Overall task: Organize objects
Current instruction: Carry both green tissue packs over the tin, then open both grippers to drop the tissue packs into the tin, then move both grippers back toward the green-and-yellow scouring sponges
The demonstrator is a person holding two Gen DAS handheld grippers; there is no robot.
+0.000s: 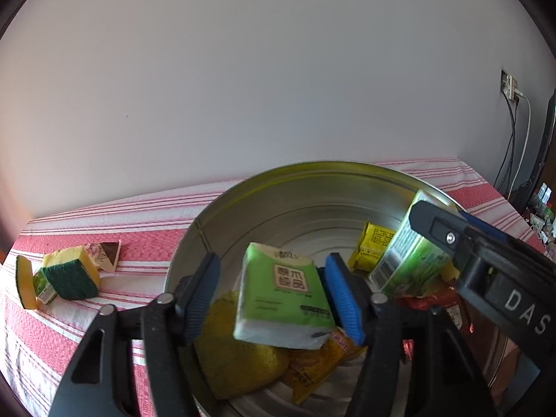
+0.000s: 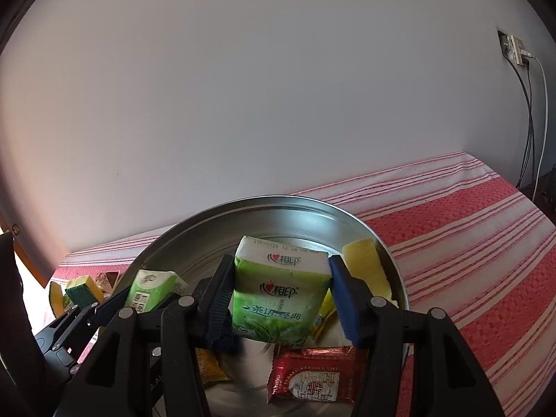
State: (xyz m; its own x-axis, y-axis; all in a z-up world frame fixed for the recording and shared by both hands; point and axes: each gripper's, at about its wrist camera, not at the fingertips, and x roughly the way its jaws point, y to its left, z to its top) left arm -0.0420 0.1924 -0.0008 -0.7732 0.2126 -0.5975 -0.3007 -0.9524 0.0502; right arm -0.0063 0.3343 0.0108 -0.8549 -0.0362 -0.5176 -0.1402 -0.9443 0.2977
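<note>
Both grippers hang over a round metal basin [image 1: 312,168] [image 2: 278,201] on a red-and-white striped cloth. My left gripper [image 1: 272,278] is open; a green tissue pack [image 1: 281,295] sits tilted between its fingers, with a gap showing at the left pad [image 1: 199,292]. In the right wrist view this pack [image 2: 153,288] appears at the left. My right gripper [image 2: 281,278] is shut on a second green tissue pack [image 2: 278,299], with both pads pressing its sides. From the left wrist view that pack [image 1: 406,260] stands upright under a right-gripper finger [image 1: 441,226].
In the basin lie a yellow scourer [image 1: 236,347], an orange packet [image 1: 319,365], a yellow packet [image 1: 373,246], a red packet [image 2: 312,375] and a yellow sponge [image 2: 365,267]. On the cloth to the left lie green-and-yellow sponges [image 1: 69,274] and a brown packet [image 1: 107,253]. A wall rises close behind.
</note>
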